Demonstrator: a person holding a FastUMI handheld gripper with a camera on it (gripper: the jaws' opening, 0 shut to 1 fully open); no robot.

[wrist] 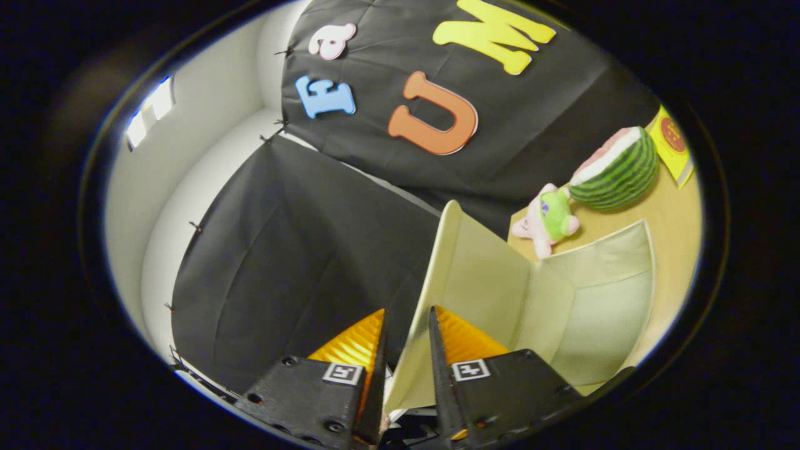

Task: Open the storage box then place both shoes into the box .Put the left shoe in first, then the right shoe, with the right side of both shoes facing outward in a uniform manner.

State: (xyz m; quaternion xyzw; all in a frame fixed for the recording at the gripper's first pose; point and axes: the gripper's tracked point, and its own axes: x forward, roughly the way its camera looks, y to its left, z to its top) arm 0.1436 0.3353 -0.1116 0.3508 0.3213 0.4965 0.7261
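- Just one cam here, a fisheye riding on the gripper point(406, 331) and looking forward along its two fingers.
- It's really close to the cream box flap point(462, 275), which runs up between the fingers.
- The whole view is rolled sideways, so the bench point(672, 206) sits tilted, far off to the right.
- Far behind is the booth wall.

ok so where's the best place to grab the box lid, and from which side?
Take the lid by its thin free edge, straddling it from the end as the gripper does now: one finger on each face. The panel stands raised and flat, so the edge slots between the fingers.
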